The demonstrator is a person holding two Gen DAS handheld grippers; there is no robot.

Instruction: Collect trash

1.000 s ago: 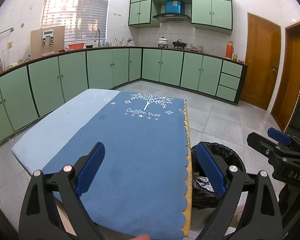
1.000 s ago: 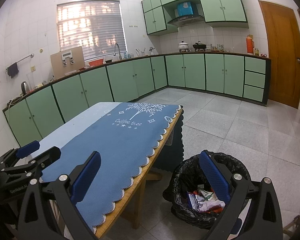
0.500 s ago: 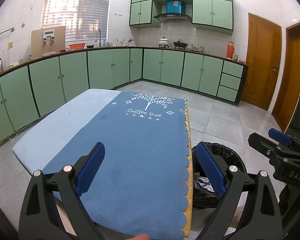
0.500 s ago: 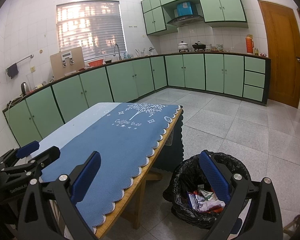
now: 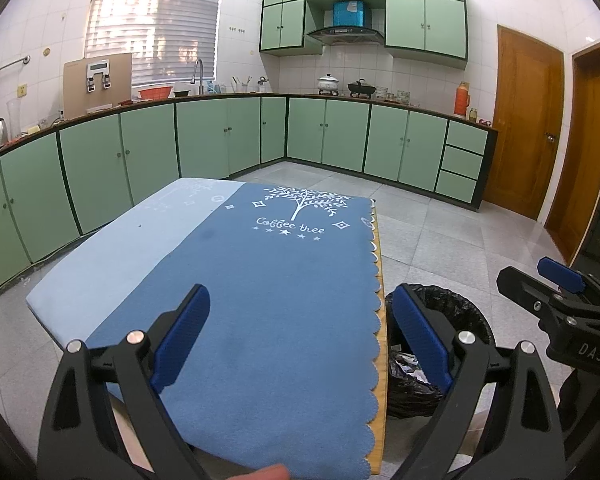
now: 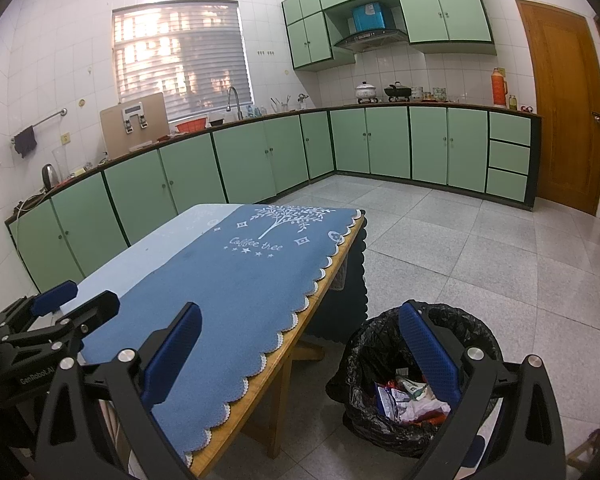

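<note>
Beside both wide, empty claws, black-lined bin holds crumpled wrappers.

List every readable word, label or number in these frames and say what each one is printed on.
"Coffee tree": white print under the tree design on the blue tablecloth.
"DAS": on the right gripper body, seen from the left wrist view.
"GenRobot.AI", partly cut off: on the left gripper body, seen from the right wrist view.
Wrappers in the trash bin: print too small to read.

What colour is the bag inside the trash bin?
Black; the bag shows best in the right wrist view.
</note>
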